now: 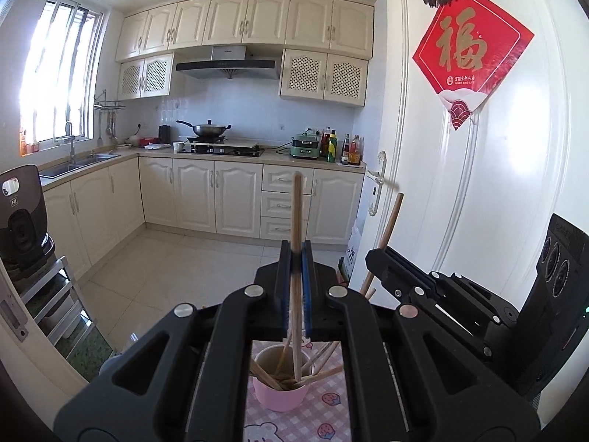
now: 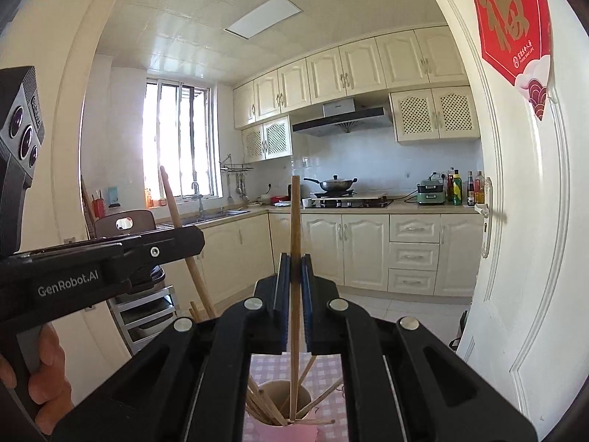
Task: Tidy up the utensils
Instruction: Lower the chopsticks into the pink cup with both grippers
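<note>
A pink cup [image 1: 281,392] holding several wooden chopsticks stands on a pink checked cloth [image 1: 331,405] below both grippers; it also shows in the right wrist view [image 2: 281,397]. My left gripper [image 1: 296,258] is shut on one upright chopstick [image 1: 296,217] whose lower end reaches into the cup. My right gripper [image 2: 294,263] is shut on another upright chopstick [image 2: 294,221], its lower end also in the cup. The right gripper [image 1: 383,258] appears at the right of the left wrist view, the left gripper [image 2: 195,237] at the left of the right wrist view.
A white door [image 1: 478,184] with a red paper decoration [image 1: 471,51] stands close on the right. A metal shelf rack [image 1: 51,294] with a dark appliance [image 1: 22,221] is at the left. The kitchen counter with stove and wok [image 1: 210,130] lies beyond.
</note>
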`<state>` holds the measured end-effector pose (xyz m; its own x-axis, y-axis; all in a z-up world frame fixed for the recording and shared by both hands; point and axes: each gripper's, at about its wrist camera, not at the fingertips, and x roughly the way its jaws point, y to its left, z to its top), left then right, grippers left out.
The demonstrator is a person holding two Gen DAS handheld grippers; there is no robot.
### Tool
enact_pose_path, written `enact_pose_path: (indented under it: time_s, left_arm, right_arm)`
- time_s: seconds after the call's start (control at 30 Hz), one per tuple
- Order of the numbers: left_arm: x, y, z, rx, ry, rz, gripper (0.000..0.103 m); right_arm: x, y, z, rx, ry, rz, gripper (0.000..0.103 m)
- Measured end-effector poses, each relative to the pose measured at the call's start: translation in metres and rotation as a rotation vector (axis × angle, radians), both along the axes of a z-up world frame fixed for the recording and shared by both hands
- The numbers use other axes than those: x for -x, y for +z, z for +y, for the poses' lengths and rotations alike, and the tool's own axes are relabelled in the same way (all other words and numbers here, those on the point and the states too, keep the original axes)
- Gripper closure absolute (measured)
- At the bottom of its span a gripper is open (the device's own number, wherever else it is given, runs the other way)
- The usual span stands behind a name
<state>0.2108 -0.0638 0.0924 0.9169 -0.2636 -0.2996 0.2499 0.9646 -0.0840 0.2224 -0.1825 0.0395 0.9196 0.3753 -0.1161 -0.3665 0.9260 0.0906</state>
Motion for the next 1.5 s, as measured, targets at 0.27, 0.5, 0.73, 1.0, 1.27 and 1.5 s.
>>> enact_pose_path:
  time_s: [0.27,0.5,0.73,1.0,1.27,1.5]
  left_arm:
    - [-0.007,-0.028,-0.007,-0.053,0.002,0.022,0.097]
    - [-0.013,-0.046,-0.009,-0.065,-0.004,0.065,0.097]
    - [-0.014,-0.061,-0.012,-0.089,-0.006,0.096,0.097]
    - [-0.018,-0.068,-0.008,-0.077,-0.012,0.147,0.097]
    - [-0.015,-0.067,0.0,-0.049,-0.003,0.172,0.096]
    - [-0.009,-0.065,0.006,-0.034,-0.007,0.19,0.096]
  right_arm:
    - [-0.01,-0.019,0.007,0.013,0.017,0.041,0.098]
    - [-0.013,-0.027,0.006,0.023,0.023,0.085,0.098]
    - [-0.011,-0.029,0.008,0.039,0.045,0.117,0.098]
    - [-0.005,-0.028,0.011,0.059,0.048,0.135,0.098]
    - [-0.003,-0.029,0.013,0.075,0.055,0.159,0.098]
    - [-0.001,-0.032,0.014,0.085,0.057,0.186,0.097]
